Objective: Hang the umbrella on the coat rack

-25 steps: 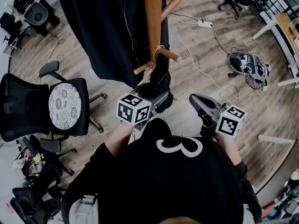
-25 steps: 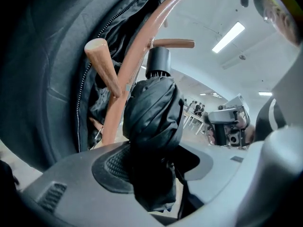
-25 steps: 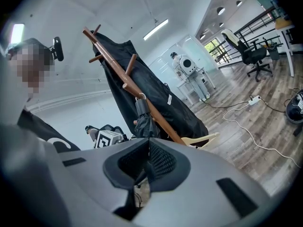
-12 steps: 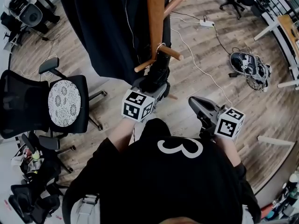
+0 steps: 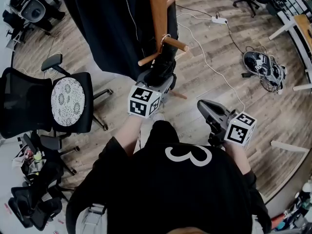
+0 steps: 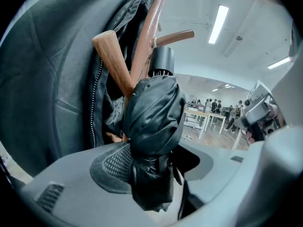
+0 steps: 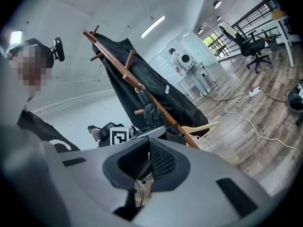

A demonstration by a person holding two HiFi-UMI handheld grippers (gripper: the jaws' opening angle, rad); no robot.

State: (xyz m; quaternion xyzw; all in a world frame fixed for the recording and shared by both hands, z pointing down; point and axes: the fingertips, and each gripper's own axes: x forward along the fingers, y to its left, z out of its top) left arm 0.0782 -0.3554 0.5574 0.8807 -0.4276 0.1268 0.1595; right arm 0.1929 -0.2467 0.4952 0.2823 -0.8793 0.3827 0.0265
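Observation:
A wooden coat rack [image 5: 158, 9] stands ahead, with a black coat [image 5: 107, 23] hanging on its left side. My left gripper [image 5: 163, 82] is shut on a folded black umbrella [image 5: 160, 74] just below a lower peg [image 5: 173, 43]. A thin light loop circles that peg above the umbrella's top. In the left gripper view the umbrella [image 6: 151, 122] sits between the pads, its black handle [image 6: 161, 63] up against the pole [image 6: 147, 37], a peg [image 6: 113, 60] beside it. My right gripper [image 5: 204, 106] hangs to the right, shut and empty [image 7: 147, 157].
An office chair [image 5: 68, 101] with a lace cushion stands at the left. A white cable [image 5: 209, 67] runs across the wood floor to a power strip [image 5: 219, 20]. A dark bag [image 5: 261, 65] lies at the right, with white desk legs [image 5: 287, 145] near it.
My left gripper has carried the umbrella closer to the rack's pole and rolled a little. The right gripper has barely shifted.

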